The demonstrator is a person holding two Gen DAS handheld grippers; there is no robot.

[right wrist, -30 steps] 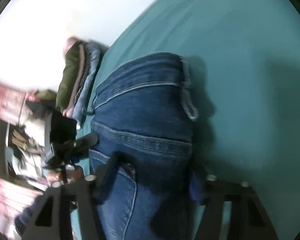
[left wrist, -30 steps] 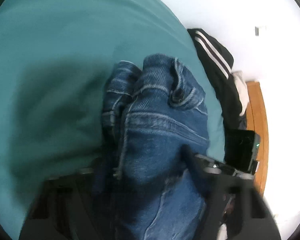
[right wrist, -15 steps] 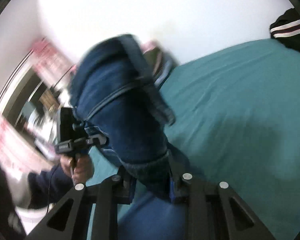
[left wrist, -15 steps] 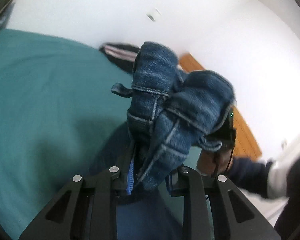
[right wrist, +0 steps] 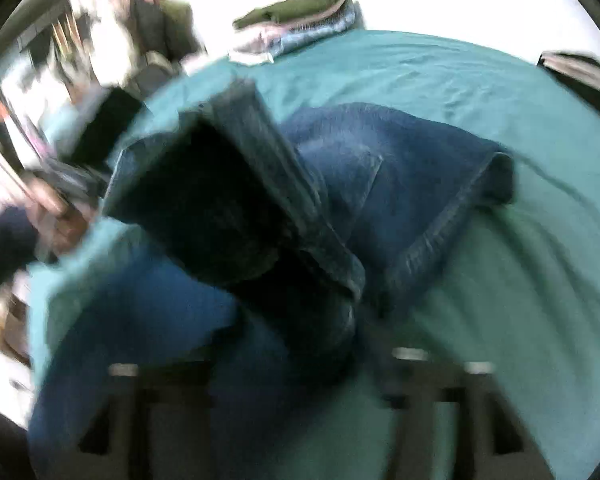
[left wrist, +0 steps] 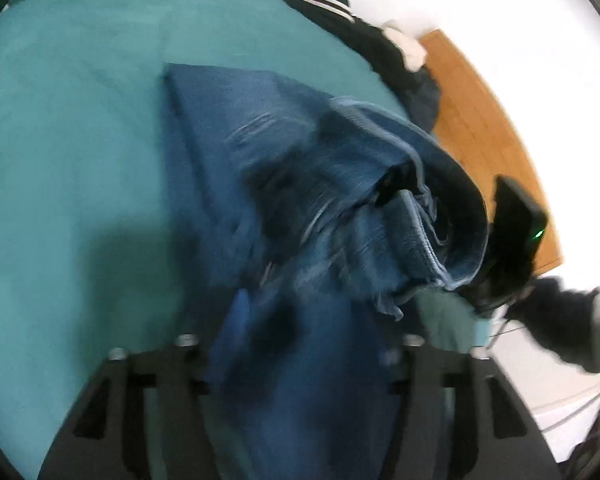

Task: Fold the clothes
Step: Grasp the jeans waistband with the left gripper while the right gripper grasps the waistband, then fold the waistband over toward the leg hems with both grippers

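Both grippers, left (left wrist: 300, 344) and right (right wrist: 300, 356), have fingers clamped on the jeans (left wrist: 340, 208), folded part lifted above the bed (left wrist: 68, 140). If you release unevenly, the thick waistband may slide and open your fold.

Blue jeans (left wrist: 300, 184), bunched, on teal bedsheet (left wrist: 80, 140)

The jeans (left wrist: 300, 184) are showing thick blue denim cloth, rough, with stitched seams. The bed sheet (left wrist: 80, 128) is looking like matt, smooth teal cloth. The floor (left wrist: 484, 120) is showing smooth orange-brown wood. The left gripper (left wrist: 296, 364) is looking like matt black plastic.
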